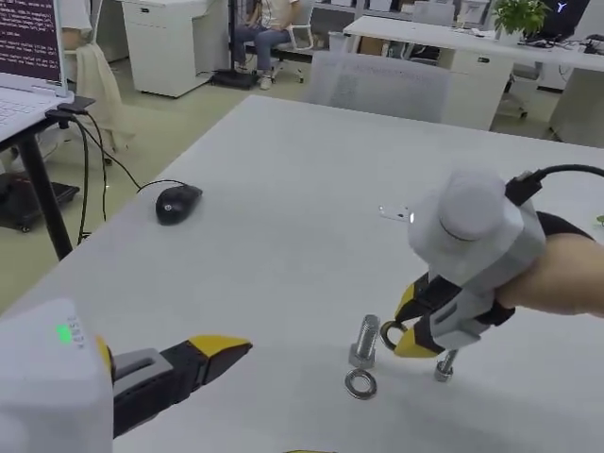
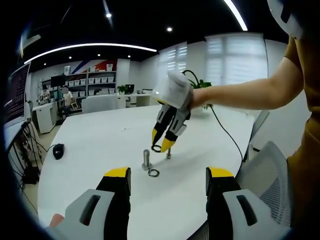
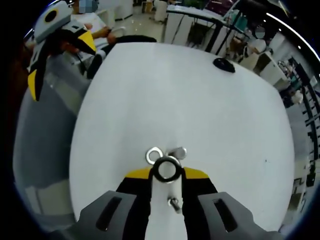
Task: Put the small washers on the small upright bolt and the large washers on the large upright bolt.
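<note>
In the head view, the right tongs at lower right pinch the held washer just beside the large bolt. A loose washer lies flat on the desk below, and the small bolt stands further right. In the left gripper view, the left tongs gape wide along the bottom edge. In the right gripper view, the held washer sits clamped between yellow tips at lower centre.

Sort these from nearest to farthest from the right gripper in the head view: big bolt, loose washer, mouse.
1. Big bolt, just left of the right gripper.
2. Loose washer, on the table by the bolt's foot.
3. Mouse, far left.
</note>
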A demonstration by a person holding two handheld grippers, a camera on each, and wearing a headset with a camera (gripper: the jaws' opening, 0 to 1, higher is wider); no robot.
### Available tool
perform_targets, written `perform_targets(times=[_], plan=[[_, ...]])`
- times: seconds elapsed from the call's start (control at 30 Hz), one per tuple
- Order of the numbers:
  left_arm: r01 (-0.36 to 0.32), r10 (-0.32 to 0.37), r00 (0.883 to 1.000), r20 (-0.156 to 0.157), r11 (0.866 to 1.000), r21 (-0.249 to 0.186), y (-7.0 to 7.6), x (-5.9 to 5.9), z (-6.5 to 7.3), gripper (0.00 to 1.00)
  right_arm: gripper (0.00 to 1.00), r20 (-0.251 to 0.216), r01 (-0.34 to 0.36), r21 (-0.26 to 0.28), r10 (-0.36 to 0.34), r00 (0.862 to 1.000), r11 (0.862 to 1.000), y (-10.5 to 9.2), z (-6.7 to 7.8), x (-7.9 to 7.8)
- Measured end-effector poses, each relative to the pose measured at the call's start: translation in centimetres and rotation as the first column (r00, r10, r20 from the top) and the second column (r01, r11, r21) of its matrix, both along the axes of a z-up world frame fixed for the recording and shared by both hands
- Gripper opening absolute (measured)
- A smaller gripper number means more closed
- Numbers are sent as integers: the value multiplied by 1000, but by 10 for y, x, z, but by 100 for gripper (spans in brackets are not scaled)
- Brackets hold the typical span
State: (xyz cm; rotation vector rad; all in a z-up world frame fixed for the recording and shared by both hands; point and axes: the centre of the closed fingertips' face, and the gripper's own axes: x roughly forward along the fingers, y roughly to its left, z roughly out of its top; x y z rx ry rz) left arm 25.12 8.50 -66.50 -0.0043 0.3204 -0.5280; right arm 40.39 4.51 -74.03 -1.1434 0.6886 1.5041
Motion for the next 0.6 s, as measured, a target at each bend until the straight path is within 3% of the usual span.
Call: perform_targets(times=[0.2, 0.6], plan=[[-2, 2, 1000, 0, 1000, 2, 0, 0, 0, 60, 22, 28, -27, 6, 26, 999, 1000, 13, 5, 7], [-15, 15, 1000, -7, 1000, -1, 6, 1, -2, 60, 23, 14, -64, -40, 65, 998, 997, 25, -8, 9]])
